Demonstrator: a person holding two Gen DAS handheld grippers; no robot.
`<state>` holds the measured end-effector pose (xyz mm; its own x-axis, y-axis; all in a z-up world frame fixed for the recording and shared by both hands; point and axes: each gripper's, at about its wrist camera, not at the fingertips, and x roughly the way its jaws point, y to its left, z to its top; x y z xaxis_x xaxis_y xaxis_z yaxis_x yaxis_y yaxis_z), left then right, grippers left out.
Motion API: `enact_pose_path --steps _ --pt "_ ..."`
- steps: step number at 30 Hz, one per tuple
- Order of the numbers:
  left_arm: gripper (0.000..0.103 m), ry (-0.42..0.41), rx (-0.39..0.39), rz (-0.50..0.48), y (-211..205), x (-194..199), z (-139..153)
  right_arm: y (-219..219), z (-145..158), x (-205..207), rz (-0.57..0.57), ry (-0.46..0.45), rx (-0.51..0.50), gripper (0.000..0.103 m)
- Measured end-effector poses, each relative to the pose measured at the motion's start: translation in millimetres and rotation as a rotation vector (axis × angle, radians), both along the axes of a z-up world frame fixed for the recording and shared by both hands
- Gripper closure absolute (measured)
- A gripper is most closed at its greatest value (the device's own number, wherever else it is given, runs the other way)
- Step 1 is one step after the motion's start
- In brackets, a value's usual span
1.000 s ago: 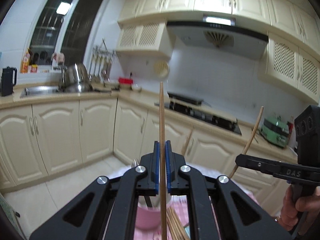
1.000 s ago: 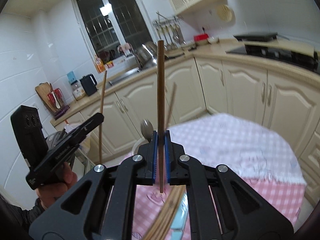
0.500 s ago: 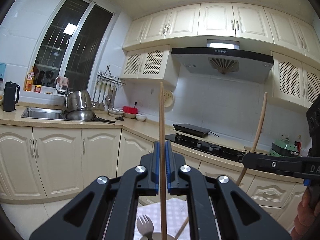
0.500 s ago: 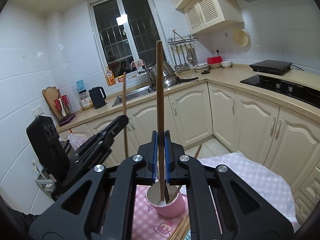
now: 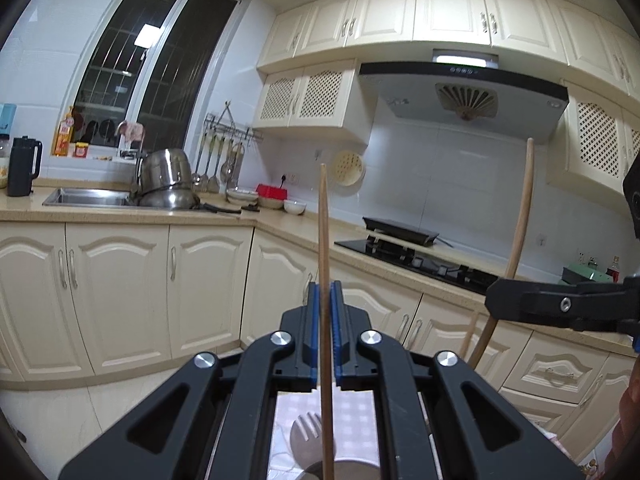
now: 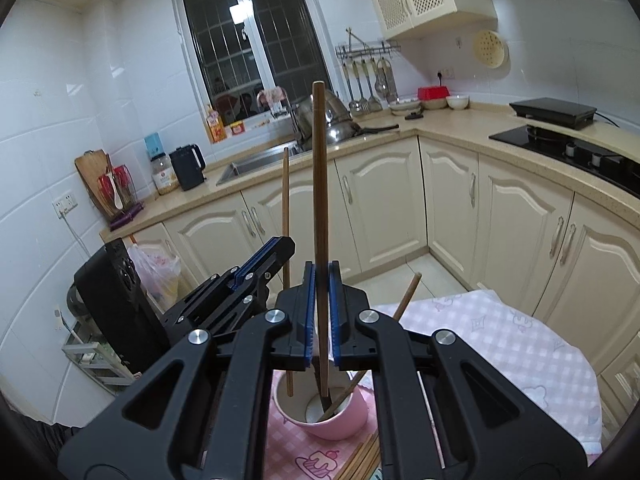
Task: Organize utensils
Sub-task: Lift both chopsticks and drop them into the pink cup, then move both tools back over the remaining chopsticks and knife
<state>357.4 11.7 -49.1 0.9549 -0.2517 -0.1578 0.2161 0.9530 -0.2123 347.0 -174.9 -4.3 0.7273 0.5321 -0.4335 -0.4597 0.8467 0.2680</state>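
In the right wrist view my right gripper (image 6: 320, 268) is shut on a dark brown chopstick (image 6: 319, 168) held upright, its lower end inside a pink cup (image 6: 340, 420). To its left, my left gripper (image 6: 285, 243) is shut on a lighter chopstick (image 6: 285, 200), whose lower end also dips into the cup. A third chopstick (image 6: 405, 295) leans in the cup. In the left wrist view my left gripper (image 5: 325, 292) clamps the light chopstick (image 5: 323, 220). A fork (image 5: 306, 432) shows below it. The right gripper (image 5: 494, 300) enters from the right with its chopstick (image 5: 524, 208).
The cup stands on a pink checked tablecloth (image 6: 500, 340). Several loose chopsticks (image 6: 360, 460) lie on the cloth in front of the cup. Cream kitchen cabinets (image 6: 384, 208), a sink (image 6: 256, 164) and a hob (image 6: 580, 148) run around behind. A hand (image 5: 628, 420) holds the right gripper.
Both grippers have moved in over the pink cup, each still shut on its chopstick. The cup now sits right under the right gripper, with both chopstick ends lowered into it.
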Motion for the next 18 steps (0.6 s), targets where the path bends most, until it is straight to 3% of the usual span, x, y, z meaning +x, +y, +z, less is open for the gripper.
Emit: enact_pose_path --steps 6,7,8,9,11,15,18 --pt "0.096 0.023 0.018 0.002 1 4 -18 5 -15 8 0.001 0.042 -0.042 0.096" --pt "0.093 0.028 0.026 0.0 0 3 -19 6 -17 10 0.002 0.052 -0.046 0.095" --pt "0.075 0.03 0.035 -0.004 0 1 -20 5 -18 10 -0.002 0.057 -0.045 0.092" --pt "0.053 0.027 0.033 -0.002 1 -2 -19 3 -18 10 -0.009 0.06 -0.04 0.086" --pt "0.036 0.015 0.027 0.011 5 -11 -17 -3 -18 7 -0.035 0.047 -0.013 0.023" --pt "0.015 0.021 0.053 0.025 9 -24 -9 -15 -11 -3 -0.067 0.019 0.021 0.022" --pt "0.01 0.03 0.079 0.034 10 -35 0 -25 -8 -11 -0.101 0.005 0.038 0.011"
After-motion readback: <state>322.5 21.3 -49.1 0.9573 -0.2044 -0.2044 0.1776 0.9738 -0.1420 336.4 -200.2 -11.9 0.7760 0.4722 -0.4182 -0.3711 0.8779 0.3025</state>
